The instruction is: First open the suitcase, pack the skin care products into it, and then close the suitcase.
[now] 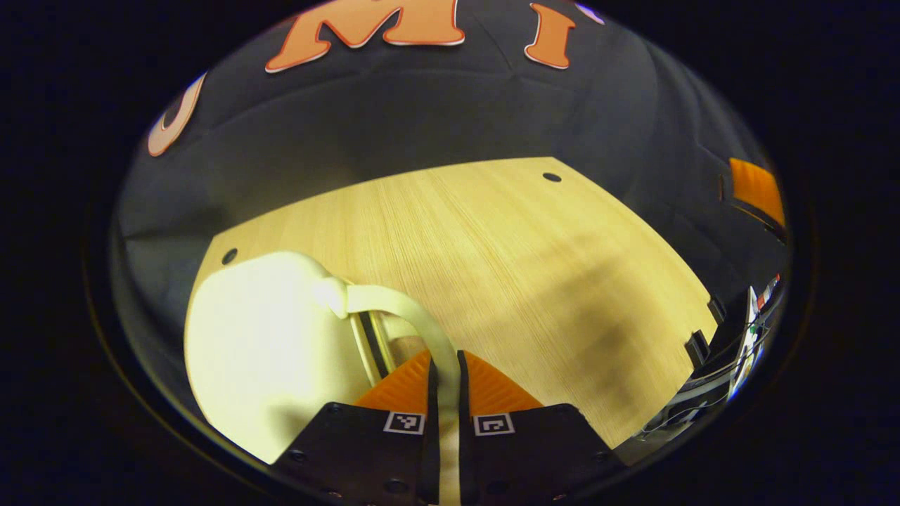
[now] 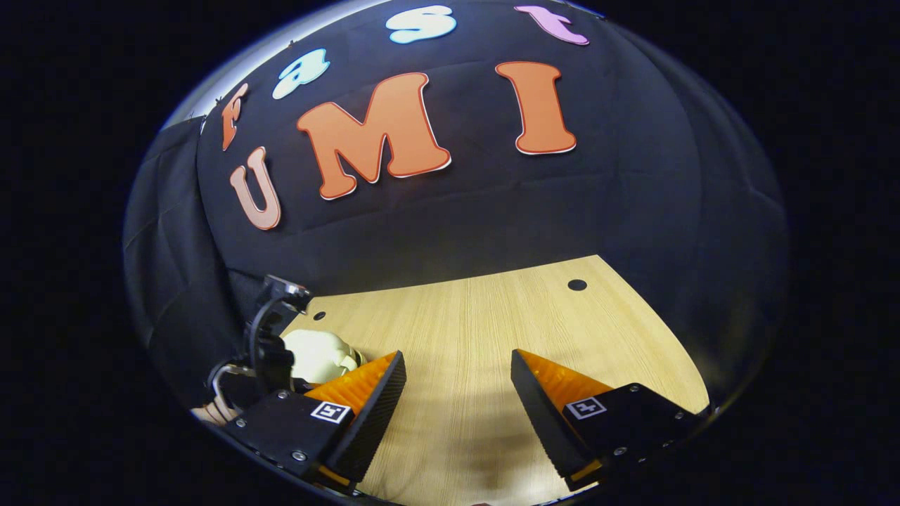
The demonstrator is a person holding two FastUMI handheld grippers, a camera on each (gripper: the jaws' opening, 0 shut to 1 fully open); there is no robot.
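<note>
While the left tool point(image 1: 444, 383) pinches its handle point(image 1: 415, 313), the suitcase point(image 1: 267, 344) lies left.

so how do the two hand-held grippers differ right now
The left hand-held gripper has its fingers closed on the pale handle of the cream suitcase; the right hand-held gripper stands wide open and holds nothing. The left one is right at the suitcase, while the right one hangs over bare wooden table, with the suitcase off to its left. Both point forward over the table toward the booth wall.
</note>
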